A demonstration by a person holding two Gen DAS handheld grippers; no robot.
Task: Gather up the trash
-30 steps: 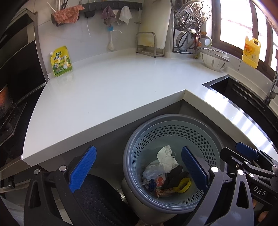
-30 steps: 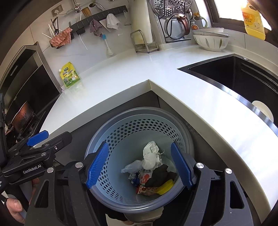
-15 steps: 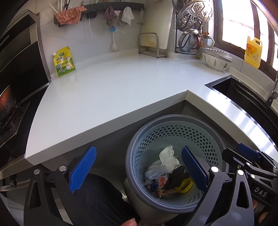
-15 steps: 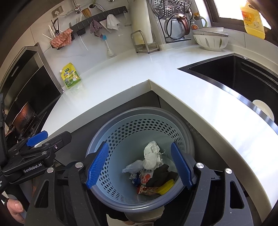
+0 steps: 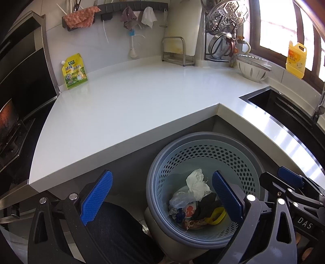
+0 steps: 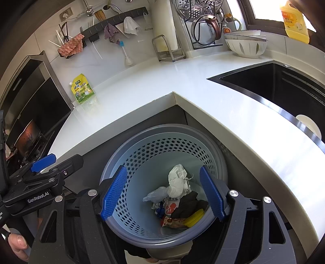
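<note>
**Clerk:** While both tools hang over the bin, list them.

**Keeper:** Right gripper (image 6: 163, 193): jaws apart, empty, lower centre. Left gripper (image 5: 160, 198): jaws apart, empty. Perforated bin (image 6: 130, 146): below the counter (image 6: 203, 97) corner; trash (image 6: 176, 201) lies inside.

**Clerk:** Step?

**Keeper:** Deposit seemingly done. Next: seek leftover litter; the yellow pouch (image 6: 82, 89), centre left, looks like a product.

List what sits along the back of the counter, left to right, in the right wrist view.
Yellow pouch → bottle brush → metal rack → bowls → yellow jug.
</note>
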